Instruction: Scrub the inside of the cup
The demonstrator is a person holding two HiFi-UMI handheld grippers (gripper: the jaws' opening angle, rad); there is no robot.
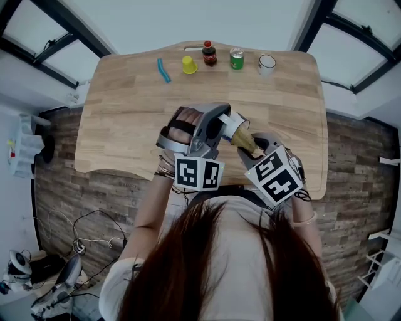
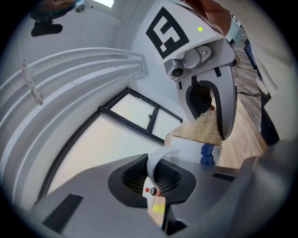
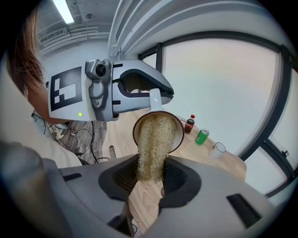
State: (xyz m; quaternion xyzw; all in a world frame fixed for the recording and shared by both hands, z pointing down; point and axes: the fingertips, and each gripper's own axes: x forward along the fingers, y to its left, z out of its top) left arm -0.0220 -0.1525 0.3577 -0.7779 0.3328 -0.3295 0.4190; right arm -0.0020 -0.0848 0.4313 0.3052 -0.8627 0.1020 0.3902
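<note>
Cup (image 3: 178, 138) in left tongs (image 2: 156, 179); right tongs (image 3: 149, 175) hold scrubber (image 3: 153, 139) inside.

**A:** Bright, even daylight in the head view. Windows (image 1: 357, 37) on both sides, table (image 1: 125, 106) evenly lit, shadows faint and soft.

**B:** Hair (image 1: 219, 263) at the bottom is out of focus.

**A:** Both gripper views show heavy fisheye, with black corners and bowed frames.

**B:** Right gripper view now: strip light (image 3: 63, 10) glaring top left, pane (image 3: 219, 79) washed out pale. Scrubber (image 3: 153, 139) fibres are crisp, though.

**A:** Left gripper view: cup (image 2: 188, 149) fairly sharp, the dark foreground smeared.
</note>
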